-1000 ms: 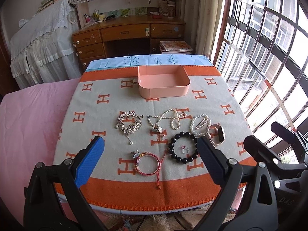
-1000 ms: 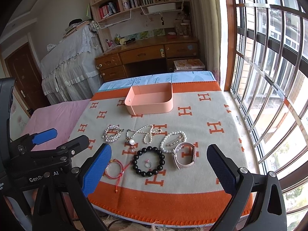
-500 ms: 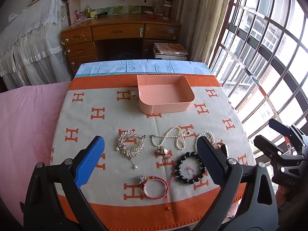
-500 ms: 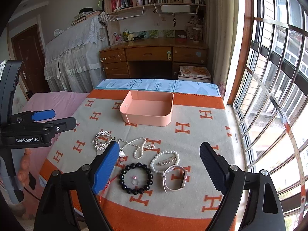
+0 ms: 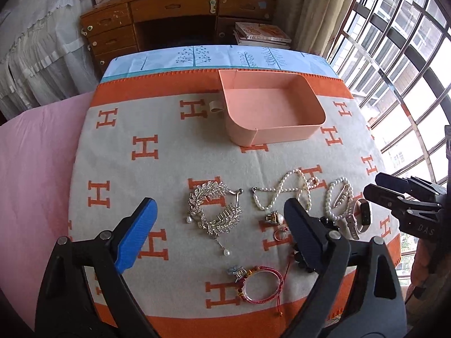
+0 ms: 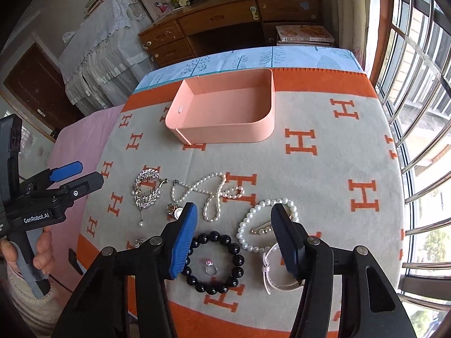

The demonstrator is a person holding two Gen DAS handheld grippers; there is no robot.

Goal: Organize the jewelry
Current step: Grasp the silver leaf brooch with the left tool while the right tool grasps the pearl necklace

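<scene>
An empty pink tray [image 5: 298, 128] [image 6: 225, 136] sits at the far middle of the table. Nearer lie a silver leaf hair comb [image 5: 215, 208] [image 6: 146, 190], a pearl necklace [image 5: 282, 191] [image 6: 208, 194], a pearl bracelet [image 6: 253, 225], a black bead bracelet [image 6: 225, 245] with a small ring [image 6: 210, 267] inside it, a pink watch [image 5: 359, 217] [image 6: 276, 278] and a red cord bracelet [image 5: 260, 283]. My left gripper [image 5: 220, 233] is open above the hair comb. My right gripper [image 6: 234, 236] is open above the black bead bracelet and pearl bracelet.
The table has an orange and grey blanket [image 5: 169, 152] with H marks. A pink cloth [image 5: 33, 152] lies to the left. A barred window [image 6: 422, 112] is on the right, and a wooden desk [image 5: 174, 8] stands beyond the table.
Both grippers have moved forward and down toward the jewelry, which now looks larger. Both stay open. Nothing on the table has moved.
</scene>
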